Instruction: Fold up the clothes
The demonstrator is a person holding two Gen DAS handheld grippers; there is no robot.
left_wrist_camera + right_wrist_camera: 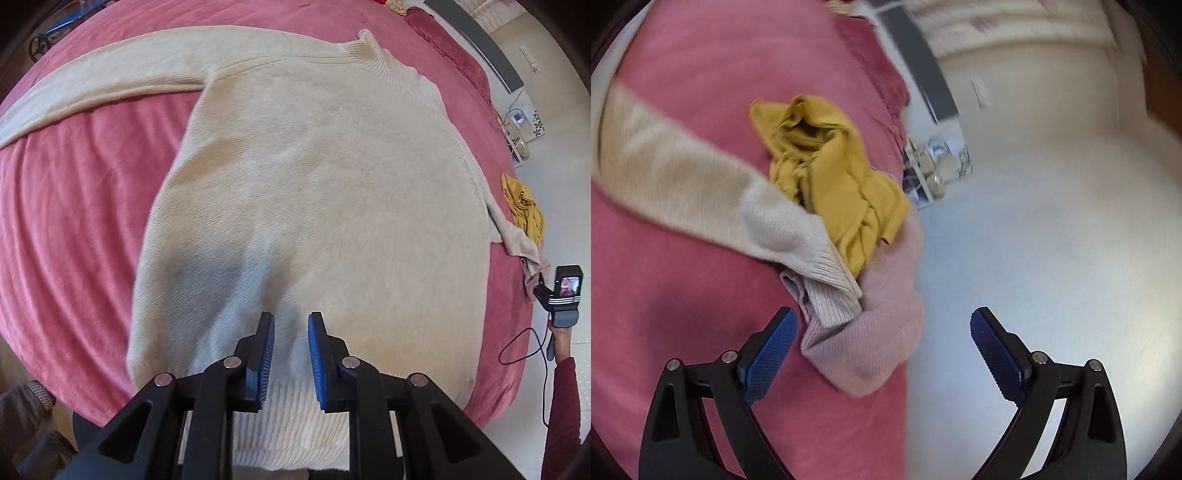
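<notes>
Lying flat on the pink bed cover (pixel 74 206), the cream sweater (pixel 314 192) fills most of the left wrist view, with its ribbed collar at about 1 o'clock and its ribbed hem at 6 o'clock, under the tool. One sleeve stretches out toward 10 o'clock; the other runs to 3 o'clock, near the edge of the bed. The left gripper (pixel 291 356) hovers above the hem, its jaws only a little apart, with a narrow gap between the blue pads (pixel 263 363) and no cloth in it.

In the right wrist view, which is blurred, the right gripper (pixel 882 354) has its jaws spread wide and holds nothing. Between the blue pads (pixel 768 354), toward 12 o'clock, lies a pale pink knitted garment (pixel 871 332), and the sweater's sleeve cuff (pixel 827 266) rests on top of it. A crumpled mustard-yellow garment (pixel 834 173) lies just beyond, touching the cuff. To 3 o'clock there is pale floor (pixel 1052 221).
</notes>
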